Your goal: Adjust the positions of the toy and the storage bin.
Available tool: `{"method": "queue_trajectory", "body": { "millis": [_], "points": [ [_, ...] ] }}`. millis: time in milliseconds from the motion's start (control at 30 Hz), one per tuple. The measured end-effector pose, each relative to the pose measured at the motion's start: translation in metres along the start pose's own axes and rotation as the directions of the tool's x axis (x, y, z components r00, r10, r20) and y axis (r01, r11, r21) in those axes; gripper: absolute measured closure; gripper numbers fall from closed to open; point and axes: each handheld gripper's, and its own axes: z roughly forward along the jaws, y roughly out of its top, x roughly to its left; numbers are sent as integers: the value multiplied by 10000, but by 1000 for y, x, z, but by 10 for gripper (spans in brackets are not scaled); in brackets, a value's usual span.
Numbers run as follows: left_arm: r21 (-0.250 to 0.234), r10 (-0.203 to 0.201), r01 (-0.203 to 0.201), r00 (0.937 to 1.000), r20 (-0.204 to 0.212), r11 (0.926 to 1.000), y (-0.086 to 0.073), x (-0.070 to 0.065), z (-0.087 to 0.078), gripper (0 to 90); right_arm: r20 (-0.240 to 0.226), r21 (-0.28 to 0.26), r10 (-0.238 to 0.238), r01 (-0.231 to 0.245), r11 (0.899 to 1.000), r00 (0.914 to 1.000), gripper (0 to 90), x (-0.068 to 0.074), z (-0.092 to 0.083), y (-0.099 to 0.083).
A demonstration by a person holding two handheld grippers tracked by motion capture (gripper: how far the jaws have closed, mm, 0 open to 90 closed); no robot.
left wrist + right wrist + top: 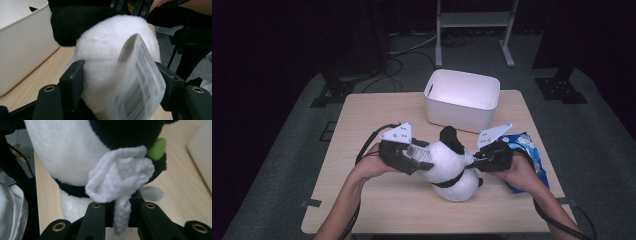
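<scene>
A black and white panda plush lies on the wooden table between my two grippers. My left gripper comes in from the left, and its jaws press into the soft white body. A white printed label hangs in front of that grip. From the right, my right gripper is shut on a bunched white cloth piece of the plush, next to a small green patch.
A white plastic bin stands open just behind the plush, and its wall is close on the left in the left gripper view. A blue snack bag lies under the right hand near the table's right edge.
</scene>
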Motion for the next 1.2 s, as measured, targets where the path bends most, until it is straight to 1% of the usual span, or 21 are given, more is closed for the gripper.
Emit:
{"method": "queue_trajectory", "body": {
  "millis": [33,100,133,233,300,467,533,633,700,933,967,1133,1200],
  "points": [
    [108,84,-84,10000,-24,9999,1,0,0,325,11,61,-47,47,10000,10000,798,0,0,1],
    [107,35,-36,10000,51,9999,2,0,2,324,125,120,-142,140,9998,9998,797,-1,-3,1],
    [98,106,-107,9999,62,9999,2,0,3,324,207,135,-156,153,9998,9997,797,-1,-5,1],
    [-34,111,-110,9998,174,9999,3,-2,7,322,378,34,-101,100,9999,9992,796,-2,-16,2],
    [-87,118,-117,9998,188,9999,5,-2,9,321,540,-56,-164,168,9998,9984,796,-3,-23,4],
    [19,241,-242,9995,178,9997,9,-4,12,315,860,-179,-478,495,9986,9952,796,0,-38,16],
    [32,293,-294,9994,186,9996,11,-5,14,313,1002,-117,-703,718,9973,9925,796,2,-42,22],
    [53,299,-300,9994,198,9995,13,-6,16,311,1058,-221,-823,851,9961,9910,795,4,-47,29],
    [63,332,-334,9992,215,9994,14,-7,17,310,1023,-388,-866,910,9951,9910,794,6,-50,35],
    [71,346,-348,9992,210,9994,18,-8,22,308,1064,-272,-1367,1403,9897,9849,790,13,-51,52],
    [117,397,-399,9990,213,9991,19,-8,22,308,1048,-254,-1428,1462,9889,9842,790,14,-51,55],
    [115,458,-461,9986,269,9989,21,-9,26,308,936,-213,-1728,1755,9842,9805,787,20,-46,67],
    [198,468,-473,9986,264,9987,22,-8,26,307,897,-130,-1825,1844,9828,9791,787,21,-42,69]
  ]
}}
